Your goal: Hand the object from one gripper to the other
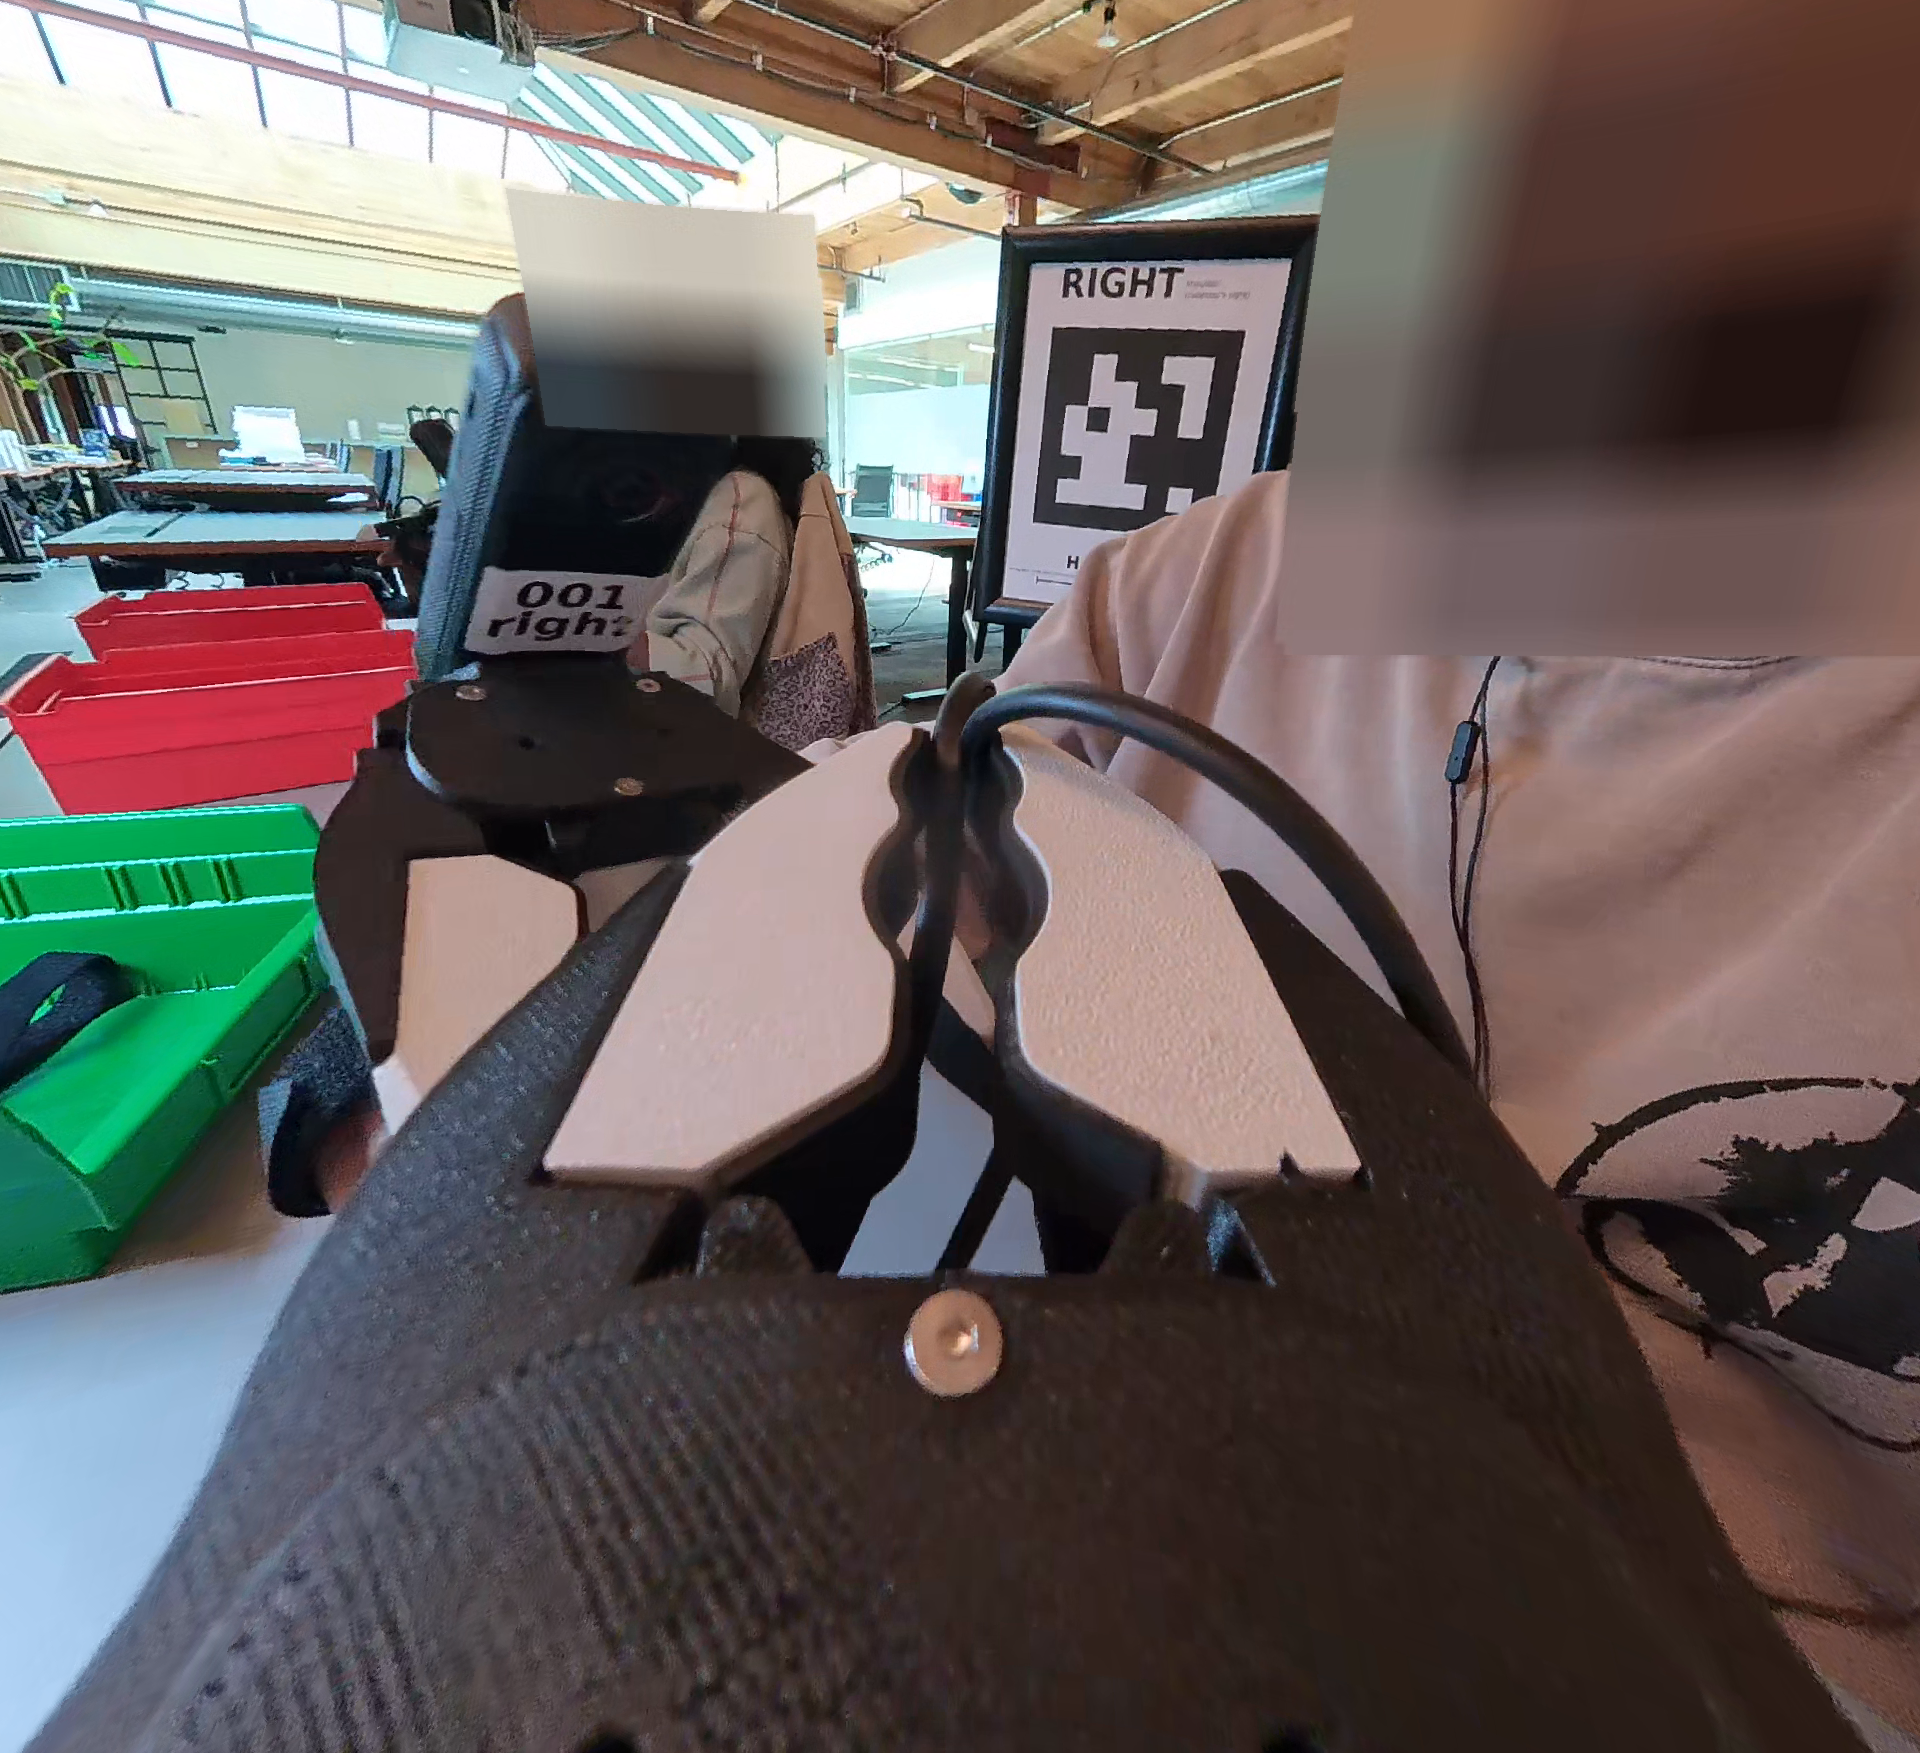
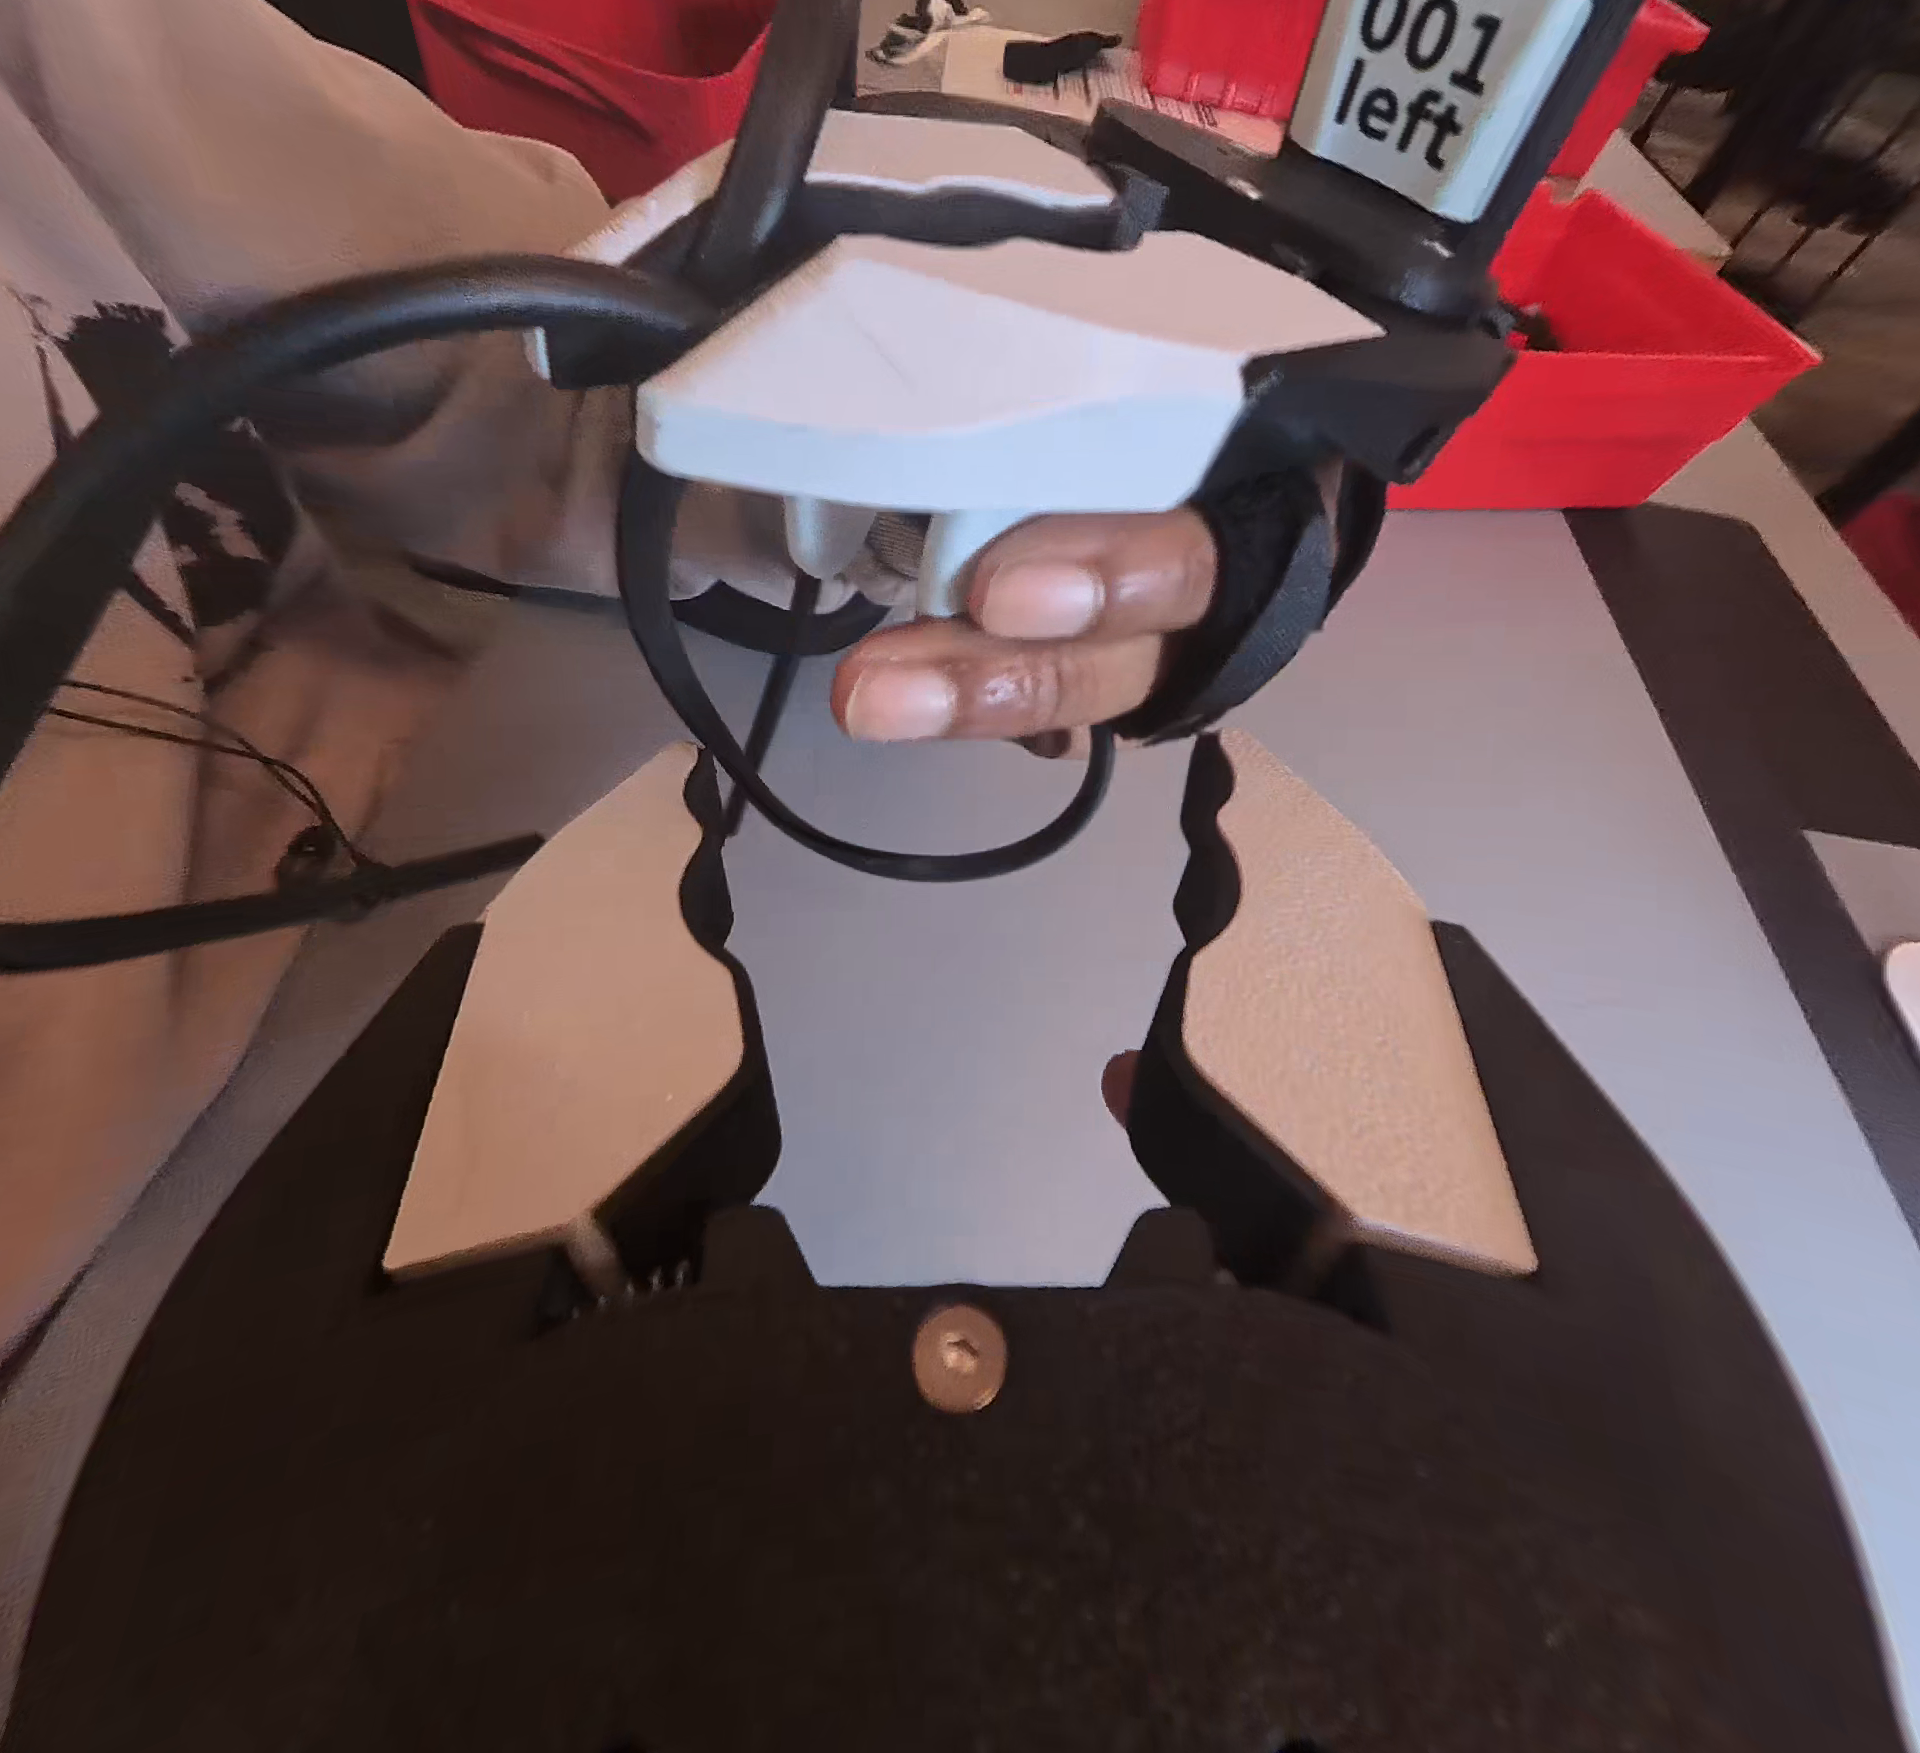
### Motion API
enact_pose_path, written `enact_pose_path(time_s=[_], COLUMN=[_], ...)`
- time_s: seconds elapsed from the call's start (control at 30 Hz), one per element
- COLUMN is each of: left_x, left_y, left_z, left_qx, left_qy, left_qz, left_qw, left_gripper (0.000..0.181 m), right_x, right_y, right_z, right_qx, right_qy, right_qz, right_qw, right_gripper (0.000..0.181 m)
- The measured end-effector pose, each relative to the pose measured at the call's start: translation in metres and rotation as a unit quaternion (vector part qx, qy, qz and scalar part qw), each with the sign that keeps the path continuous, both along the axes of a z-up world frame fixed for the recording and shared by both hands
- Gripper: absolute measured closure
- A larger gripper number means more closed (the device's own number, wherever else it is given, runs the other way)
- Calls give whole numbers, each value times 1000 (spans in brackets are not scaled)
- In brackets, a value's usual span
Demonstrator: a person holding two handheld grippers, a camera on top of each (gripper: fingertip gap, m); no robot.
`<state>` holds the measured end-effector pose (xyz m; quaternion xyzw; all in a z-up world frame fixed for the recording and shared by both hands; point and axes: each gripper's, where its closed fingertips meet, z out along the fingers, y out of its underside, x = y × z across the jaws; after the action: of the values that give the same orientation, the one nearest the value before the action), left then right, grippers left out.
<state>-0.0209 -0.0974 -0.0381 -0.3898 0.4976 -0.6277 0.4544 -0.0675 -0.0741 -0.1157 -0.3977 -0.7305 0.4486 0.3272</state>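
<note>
Green bin [image 1: 208, 1028] with a black strap [image 1: 52, 997]; left jaws pinching black cable [image 1: 1195, 747], right jaws spread.

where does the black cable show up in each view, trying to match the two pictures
Left wrist view: the black cable is pinched at the tips of the shut left gripper, upper centre, arching right toward the person's shirt.
Right wrist view: the cable sweeps in from the left edge to the left gripper at upper centre; a thinner loop hangs below it, above the open right gripper.
Shared landmark: the red bins on the table.
</note>
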Motion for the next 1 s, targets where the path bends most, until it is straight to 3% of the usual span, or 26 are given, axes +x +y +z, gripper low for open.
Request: enact_pose_path(time_s=[0.07, 0.17, 0.27, 0.47, 0.53, 0.67, 0.83, 0.9, 1.0], left_x=[2, 1, -2, -9, -14, -22, -20, -13, -2], left_y=[-1, 2, 7, 14, 17, 24, 23, 19, 13], left_z=[-1, 1, 5, 12, 15, 20, 19, 15, 8], left_qx=[-6, -6, -12, -19, -28, -42, -54, -60, -62], left_qy=[2, -2, -14, -34, -47, -67, -72, -66, -45], left_qz=[-5, 5, 22, 39, 42, 48, 37, 21, 3], left_qw=[1000, 1000, 1000, 998, 998, 996, 995, 996, 997], left_gripper=[171, 172, 172, 172, 172, 172, 172, 172, 172], right_x=[-3, -9, -14, -17, -17, -16, -21, -25, -30], right_y=[-2, 11, 17, 29, 30, 31, 37, 34, 22], right_z=[-2, 4, 7, 17, 17, 15, 12, 6, -3], right_qx=[7, 2, -10, -16, -6, 25, 45, 44, 11], right_qy=[4, 23, 40, 85, 83, 82, 76, 69, 56], right_qz=[-4, -39, -67, -97, -100, -104, -130, -128, -104], right_qw=[1000, 999, 997, 992, 992, 991, 988, 988, 993], right_gripper=[100, 129, 137, 177, 179, 177, 114, 106, 114])
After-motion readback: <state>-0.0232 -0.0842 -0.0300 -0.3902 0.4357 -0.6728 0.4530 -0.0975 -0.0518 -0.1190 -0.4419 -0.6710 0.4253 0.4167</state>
